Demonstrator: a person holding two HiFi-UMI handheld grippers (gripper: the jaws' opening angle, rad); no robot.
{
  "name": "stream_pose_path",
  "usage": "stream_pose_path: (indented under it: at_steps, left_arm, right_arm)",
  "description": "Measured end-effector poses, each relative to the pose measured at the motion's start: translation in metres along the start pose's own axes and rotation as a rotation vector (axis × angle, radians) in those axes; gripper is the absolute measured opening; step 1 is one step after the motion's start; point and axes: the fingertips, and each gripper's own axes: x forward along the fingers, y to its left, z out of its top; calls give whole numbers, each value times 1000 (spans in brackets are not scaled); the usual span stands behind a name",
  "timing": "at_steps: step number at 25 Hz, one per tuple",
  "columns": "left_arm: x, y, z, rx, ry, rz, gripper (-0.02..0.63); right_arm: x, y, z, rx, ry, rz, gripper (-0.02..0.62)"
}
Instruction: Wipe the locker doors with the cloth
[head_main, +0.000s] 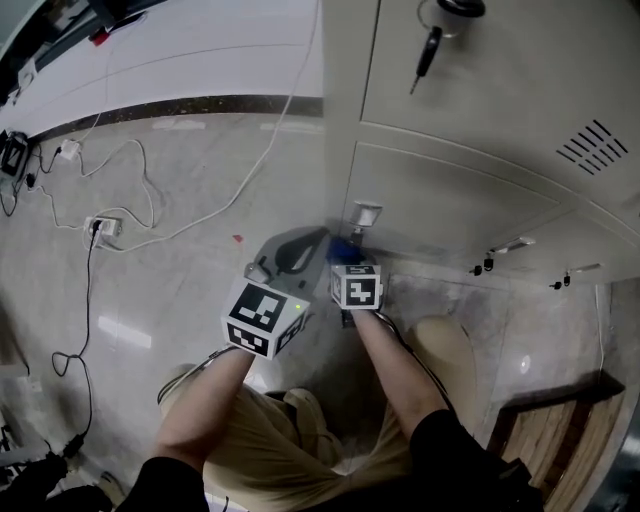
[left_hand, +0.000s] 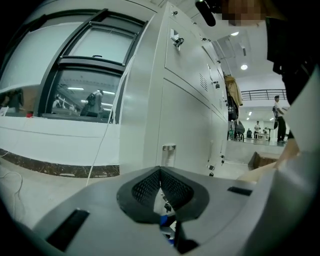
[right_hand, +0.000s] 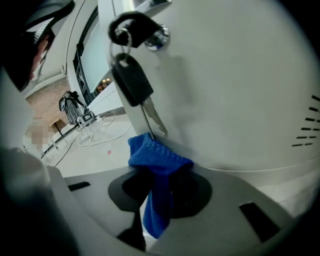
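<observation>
all three views share lockers (head_main: 470, 110)

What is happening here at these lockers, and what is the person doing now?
A person holds a gripper in each hand. The right gripper is shut on a blue cloth and holds it against a locker door, just below a hanging key. The left gripper is shut and empty, off the door.
</observation>
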Motion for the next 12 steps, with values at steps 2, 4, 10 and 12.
stream_pose_path:
  at_steps: [2, 4, 10, 12]
  left_arm:
    - [3, 2, 1, -8, -7, -1, 9]
    - [7, 4, 5, -11, -23, 3, 9]
    - [17, 1, 10, -113, -43, 5, 9]
    - [20, -8, 8, -83, -31, -10, 9]
  right_arm:
    - [1, -3, 2, 18, 12, 8, 89]
    - [-1, -6, 3, 28, 18, 9, 89]
    - [-11, -22, 2, 14, 36, 2, 89]
    - [-16, -27, 3, 27, 35, 4, 89]
